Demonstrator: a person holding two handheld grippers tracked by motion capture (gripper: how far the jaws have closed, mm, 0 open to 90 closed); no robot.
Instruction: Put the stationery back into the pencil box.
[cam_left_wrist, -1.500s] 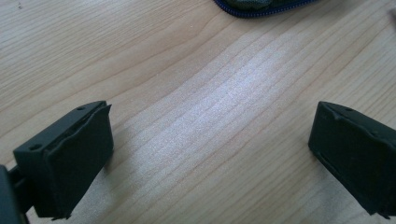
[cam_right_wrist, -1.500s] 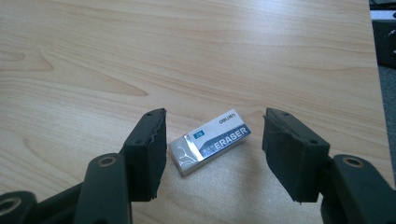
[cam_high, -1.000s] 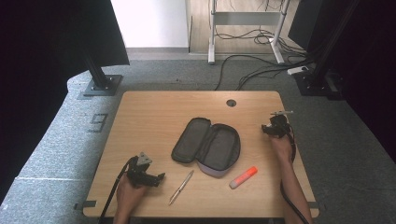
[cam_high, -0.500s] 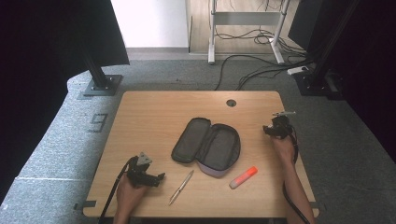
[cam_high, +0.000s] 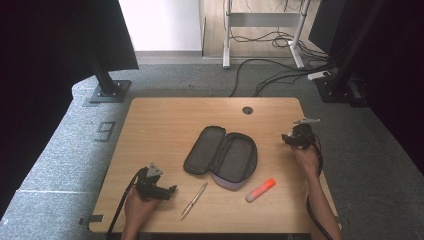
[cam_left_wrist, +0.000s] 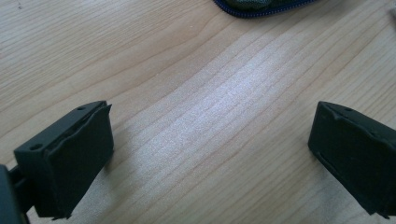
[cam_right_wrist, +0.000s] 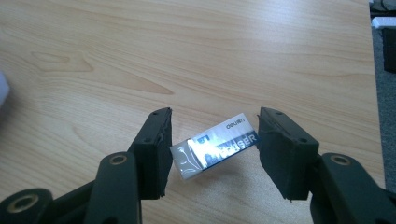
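- The eraser (cam_right_wrist: 215, 146), a small white block in a printed paper sleeve, was held between the jaws of the right claw (cam_right_wrist: 212, 148) near the right edge of the surface (cam_high: 165, 120); in the right gripper view it lay skewed across the gap, its left end against the left jaw and its right end at the right jaw; whether it rested on the wood or hung just above it we could not tell
- We judged it light, and stiff enough to keep its shape under a mild squeeze; the glossy sleeve looked slippery, while the bare rubber at its left end should grip better
- We thought a squarer hold across the long flat sides, near the middle, would suit it; the skewed end-to-end pinch could let it twist out
- The left claw (cam_left_wrist: 210, 154) stood wide apart over bare wood, holding nothing; in the high view it sat near the front left (cam_high: 167, 190)
- An open pencil case (cam_high: 222, 157) lay mid-surface, with a pen (cam_high: 194, 200) and an orange highlighter (cam_high: 260, 190) in front of it, well apart from the eraser
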